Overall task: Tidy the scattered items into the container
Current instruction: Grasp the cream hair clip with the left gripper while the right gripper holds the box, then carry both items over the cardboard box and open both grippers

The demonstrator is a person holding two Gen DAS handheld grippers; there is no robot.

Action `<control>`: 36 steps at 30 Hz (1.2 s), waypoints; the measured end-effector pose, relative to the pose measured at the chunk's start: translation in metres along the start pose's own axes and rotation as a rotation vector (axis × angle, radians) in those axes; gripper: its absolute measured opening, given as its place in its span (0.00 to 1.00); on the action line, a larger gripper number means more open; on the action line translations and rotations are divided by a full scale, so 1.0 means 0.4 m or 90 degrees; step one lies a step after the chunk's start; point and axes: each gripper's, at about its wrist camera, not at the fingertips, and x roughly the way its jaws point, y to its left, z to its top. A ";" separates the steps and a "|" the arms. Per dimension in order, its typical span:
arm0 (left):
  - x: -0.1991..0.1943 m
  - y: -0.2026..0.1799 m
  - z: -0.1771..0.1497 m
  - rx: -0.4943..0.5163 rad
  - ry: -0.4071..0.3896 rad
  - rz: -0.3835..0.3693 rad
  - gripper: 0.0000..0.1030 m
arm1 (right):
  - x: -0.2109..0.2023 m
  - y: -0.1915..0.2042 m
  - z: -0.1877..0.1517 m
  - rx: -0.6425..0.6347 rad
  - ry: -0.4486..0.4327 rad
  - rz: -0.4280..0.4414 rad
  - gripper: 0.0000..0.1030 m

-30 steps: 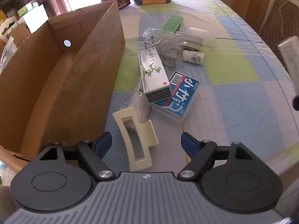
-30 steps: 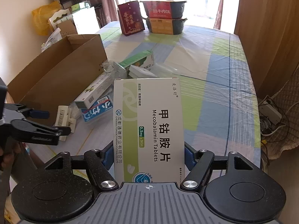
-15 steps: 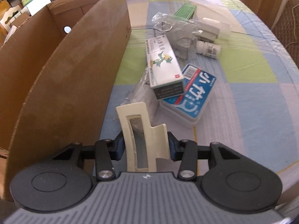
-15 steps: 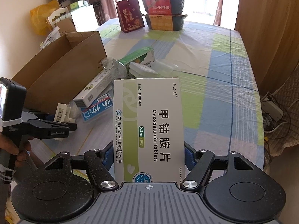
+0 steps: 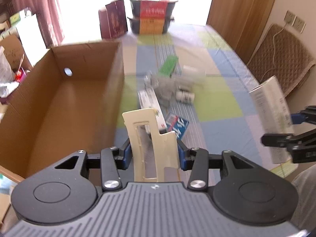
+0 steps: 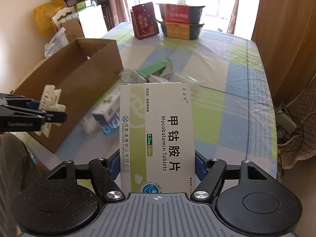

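My left gripper [image 5: 153, 154] is shut on a cream plastic hair clip [image 5: 152, 138], held in the air just right of the open cardboard box [image 5: 65, 98]. My right gripper [image 6: 157, 166] is shut on a white and green Mecobalamin tablet box [image 6: 158, 132], raised above the table. The right wrist view shows the left gripper [image 6: 49, 116] with the hair clip [image 6: 49, 98] in front of the cardboard box [image 6: 79, 73]. Seen from the left wrist, the tablet box [image 5: 272, 108] hangs at the far right. A pile stays on the table: a long white carton [image 5: 151, 102], a blue packet [image 5: 177, 126], a green box [image 5: 168, 66], a small bottle [image 5: 184, 96].
A checked tablecloth [image 6: 227, 90] covers the table. At its far end stand a dark red box [image 6: 145, 20] and two stacked food bowls [image 6: 180, 20]. A chair [image 5: 280, 59] sits on the right. Bags and cartons [image 6: 65, 27] crowd the floor left of the cardboard box.
My left gripper closed on the hair clip and lifted it off the table to the height of the box's rim. The right gripper kept hold of the tablet box, barely moving.
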 end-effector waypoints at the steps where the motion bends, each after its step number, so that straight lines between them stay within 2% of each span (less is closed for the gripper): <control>1: -0.018 0.016 0.008 0.004 -0.006 0.001 0.39 | -0.002 0.018 0.014 0.000 -0.002 0.002 0.71; 6: -0.090 0.113 0.041 0.029 -0.023 0.016 0.39 | 0.000 0.132 0.094 0.017 -0.025 0.042 0.71; 12: -0.115 0.261 0.085 0.065 -0.008 0.067 0.39 | 0.049 0.337 0.208 0.008 -0.052 0.109 0.71; 15: -0.103 0.322 0.099 0.075 0.008 0.075 0.39 | 0.097 0.433 0.251 -0.004 -0.054 0.119 0.71; 18: -0.076 0.375 0.111 0.090 0.029 0.067 0.39 | 0.171 0.510 0.281 -0.015 -0.038 0.104 0.71; 25: -0.005 0.449 0.109 0.155 0.064 0.054 0.39 | 0.309 0.575 0.282 -0.008 0.001 0.064 0.71; 30: 0.050 0.456 0.083 0.197 0.101 0.017 0.39 | 0.347 0.603 0.261 -0.029 0.016 0.040 0.71; 36: 0.100 0.465 0.050 0.214 0.139 -0.006 0.39 | 0.380 0.633 0.226 -0.085 0.022 0.029 0.71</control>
